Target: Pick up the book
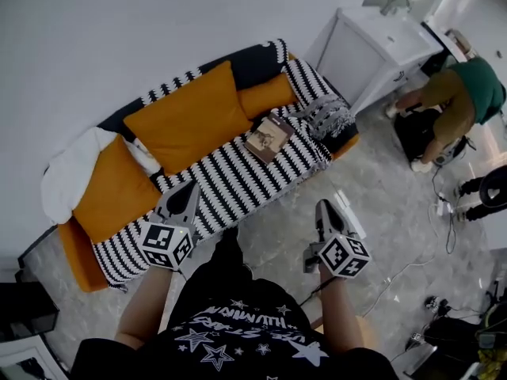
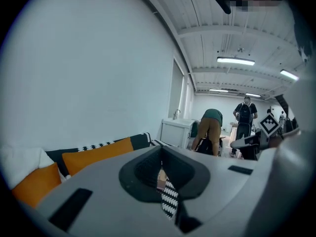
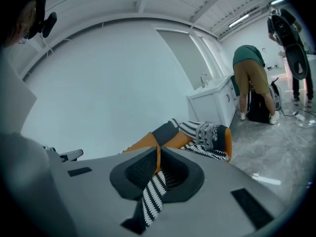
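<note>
Grey marbled floor [image 1: 388, 212] and a plain white wall [image 1: 119, 30] bound the work area.

1. Left hand-held gripper [image 1: 188, 187]: the jaws are closed together with nothing between them. In the left gripper view, only a thin slit remains between the jaws of the hand-held gripper [image 2: 161, 149], and striped fabric shows through it. Its marker cube [image 1: 166, 245] sits behind the jaws, over the near edge of the sofa.
2. Right hand-held gripper [image 1: 323, 207]: the jaws are likewise drawn together and empty. In the right gripper view, the same narrow slit appears between the jaws of the hand-held gripper [image 3: 158, 151]. This unit is over the floor, just off the sofa front.
3. Brown rectangular book [image 1: 269, 135]: it lies flat on the black-and-white striped blanket [image 1: 230, 180] that covers the orange sofa [image 1: 75, 256]. It is ahead of both units, well apart from them and touched by neither.
4. Large orange square cushion [image 1: 190, 117]: it leans on the backrest just left of the book.
5. White cabinet [image 1: 364, 50]: it stands beyond the sofa's right end. A person in a green top [image 1: 467, 89] bends over beside it.
</note>
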Available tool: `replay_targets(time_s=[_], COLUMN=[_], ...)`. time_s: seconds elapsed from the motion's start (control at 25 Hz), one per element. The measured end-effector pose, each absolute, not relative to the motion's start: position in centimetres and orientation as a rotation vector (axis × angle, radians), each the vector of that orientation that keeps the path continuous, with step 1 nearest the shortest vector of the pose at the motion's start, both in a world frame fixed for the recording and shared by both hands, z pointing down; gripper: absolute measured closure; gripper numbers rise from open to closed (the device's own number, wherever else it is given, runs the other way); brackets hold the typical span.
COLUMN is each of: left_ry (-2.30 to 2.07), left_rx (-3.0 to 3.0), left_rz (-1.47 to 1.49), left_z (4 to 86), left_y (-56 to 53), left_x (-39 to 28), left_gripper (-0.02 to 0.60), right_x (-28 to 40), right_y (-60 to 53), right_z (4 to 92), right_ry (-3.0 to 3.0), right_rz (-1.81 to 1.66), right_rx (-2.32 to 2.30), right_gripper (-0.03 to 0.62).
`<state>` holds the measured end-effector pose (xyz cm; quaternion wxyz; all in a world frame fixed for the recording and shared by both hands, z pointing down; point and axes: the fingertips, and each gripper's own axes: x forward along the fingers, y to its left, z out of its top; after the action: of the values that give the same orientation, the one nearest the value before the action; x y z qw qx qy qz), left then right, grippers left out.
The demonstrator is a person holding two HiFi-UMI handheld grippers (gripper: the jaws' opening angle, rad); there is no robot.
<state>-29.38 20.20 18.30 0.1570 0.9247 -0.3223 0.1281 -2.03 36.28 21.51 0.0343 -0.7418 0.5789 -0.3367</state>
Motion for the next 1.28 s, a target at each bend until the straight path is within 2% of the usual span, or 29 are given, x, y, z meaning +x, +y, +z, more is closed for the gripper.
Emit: replay_targets(time_s=[0.64, 1.28], left_ry=[-0.848, -0.660], left_rx=[2.612, 2.677], left_rz=[0.376, 0.358], left_z=[21.2, 23.4], left_y=[7.5, 1.6], left_x=[-25.9, -23.0], left_gripper=[0.574, 0.574], right_x=[-1.6, -0.1], right_y=[22.3, 19.4], right_z=[23.1, 23.7], right_ry=[1.795, 1.684], right_rz=[-1.073, -1.084], right_rx=[-2.286, -2.455], right_gripper=[0.559, 0.559])
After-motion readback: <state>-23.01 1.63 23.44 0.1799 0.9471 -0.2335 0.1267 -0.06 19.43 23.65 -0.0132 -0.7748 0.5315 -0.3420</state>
